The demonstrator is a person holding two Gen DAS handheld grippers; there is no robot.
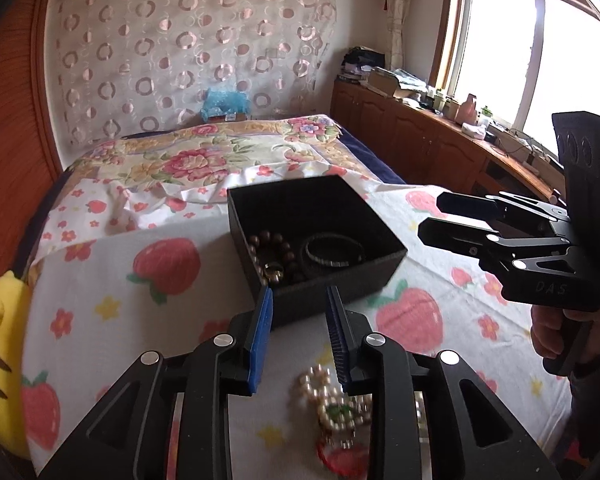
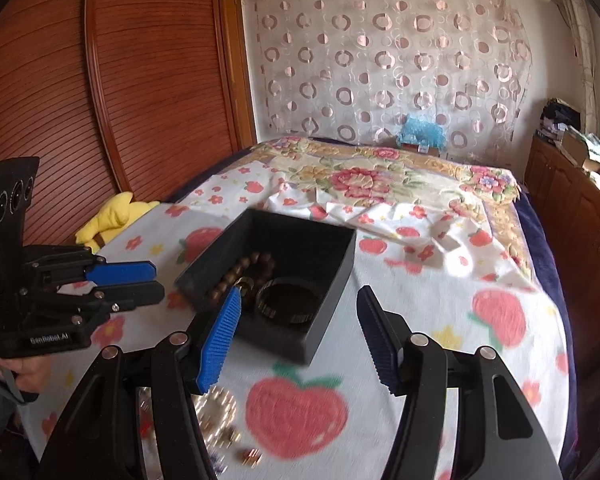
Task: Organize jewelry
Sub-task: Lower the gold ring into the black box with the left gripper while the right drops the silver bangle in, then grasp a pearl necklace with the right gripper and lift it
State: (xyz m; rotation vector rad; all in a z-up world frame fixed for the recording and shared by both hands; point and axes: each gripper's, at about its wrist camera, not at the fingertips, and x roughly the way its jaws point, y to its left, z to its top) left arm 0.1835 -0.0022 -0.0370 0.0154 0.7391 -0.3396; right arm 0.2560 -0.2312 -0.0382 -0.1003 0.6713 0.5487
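A black open box (image 1: 384, 258) stands on the strawberry-print sheet; it also shows in the right wrist view (image 2: 332, 300). Inside lie a brown bead bracelet (image 1: 270, 242), a gold ring (image 1: 274, 270) and a black bangle (image 1: 332, 252). A pearl bracelet (image 1: 328, 396) and other small pieces lie on the sheet in front of the box, under my left gripper (image 1: 300, 304), which is open and empty just above them. My right gripper (image 2: 298, 308) is open and empty, hovering to the right of the box; it also shows in the left wrist view (image 1: 432, 216).
A yellow plush toy (image 2: 112, 212) lies at the bed's left edge by the wooden wardrobe (image 2: 100, 80). A floral quilt (image 2: 380, 176) covers the far bed. A wooden cabinet (image 1: 420, 132) with clutter runs under the window on the right.
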